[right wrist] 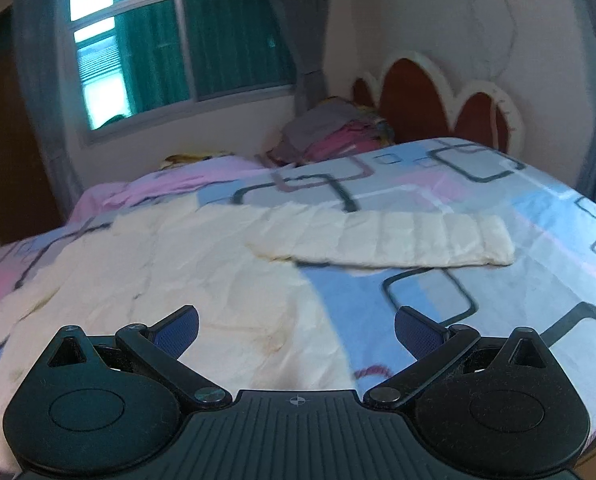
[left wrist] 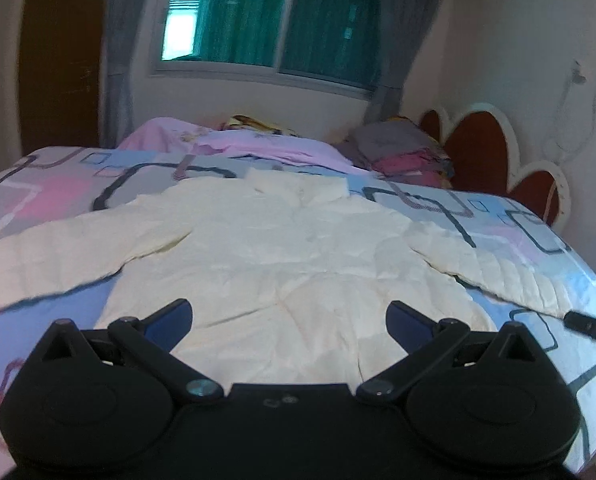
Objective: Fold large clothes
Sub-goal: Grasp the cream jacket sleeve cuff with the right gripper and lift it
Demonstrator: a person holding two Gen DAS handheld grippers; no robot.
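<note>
A large cream quilted jacket lies flat on the bed, collar at the far end and both sleeves spread out to the sides. My left gripper is open and empty, above the jacket's near hem. My right gripper is open and empty, above the jacket's near right edge. The right sleeve stretches out to the right across the sheet. The tip of the right gripper shows at the right edge of the left wrist view.
The bed has a patterned blue, pink and grey sheet. A pink blanket and a pile of folded clothes lie at the far side. A red scalloped headboard stands at the right. A window is behind.
</note>
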